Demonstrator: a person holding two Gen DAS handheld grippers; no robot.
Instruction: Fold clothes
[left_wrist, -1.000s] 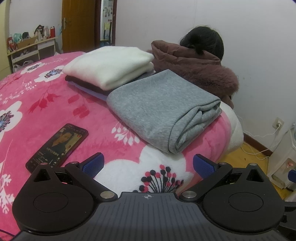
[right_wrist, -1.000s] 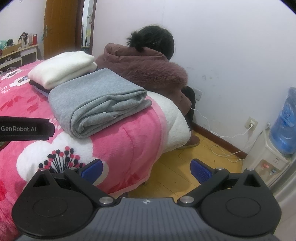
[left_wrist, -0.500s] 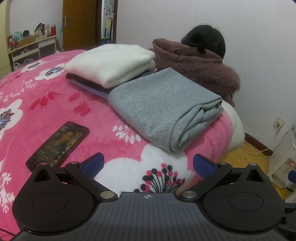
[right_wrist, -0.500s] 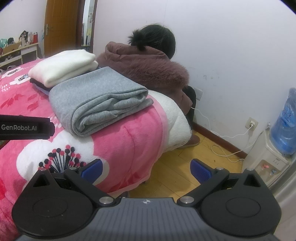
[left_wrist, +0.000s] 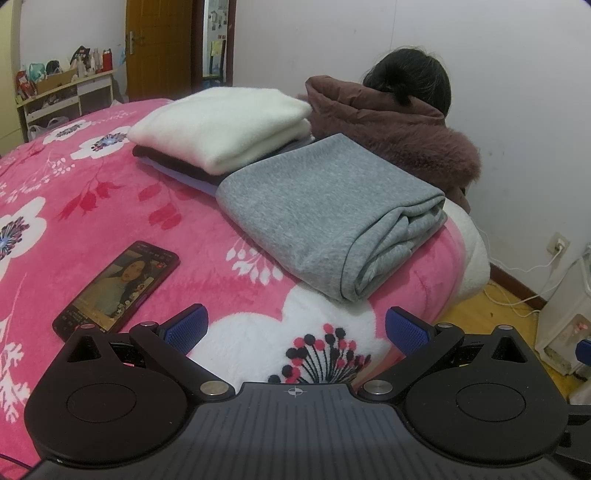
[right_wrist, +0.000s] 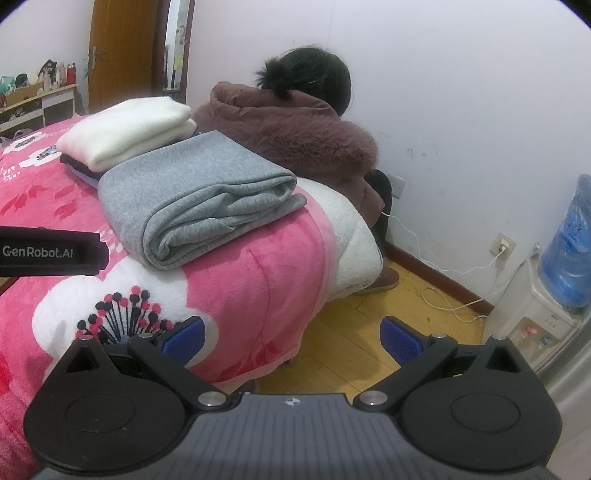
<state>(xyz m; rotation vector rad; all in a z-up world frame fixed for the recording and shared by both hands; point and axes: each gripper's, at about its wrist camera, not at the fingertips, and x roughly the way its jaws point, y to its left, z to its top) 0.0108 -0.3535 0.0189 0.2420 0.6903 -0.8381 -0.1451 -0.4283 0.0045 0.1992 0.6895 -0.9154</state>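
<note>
A folded grey garment lies near the bed's right corner on the pink flowered blanket. Behind it a folded cream sweater tops a small pile of dark and lilac clothes. My left gripper hovers open over the blanket, short of the grey garment, holding nothing. My right gripper is open over the bed's edge and the floor, also holding nothing. The left gripper's black body shows at the left of the right wrist view.
A phone with a lit screen lies on the blanket left of my left gripper. A person in a brown fur-hooded coat sits behind the clothes by the wall. A water dispenser, cables and wood floor are at the right.
Both grippers have drifted slightly lower and closer to the bed; the clothes sit a little higher in view. Nothing was grasped or moved.
</note>
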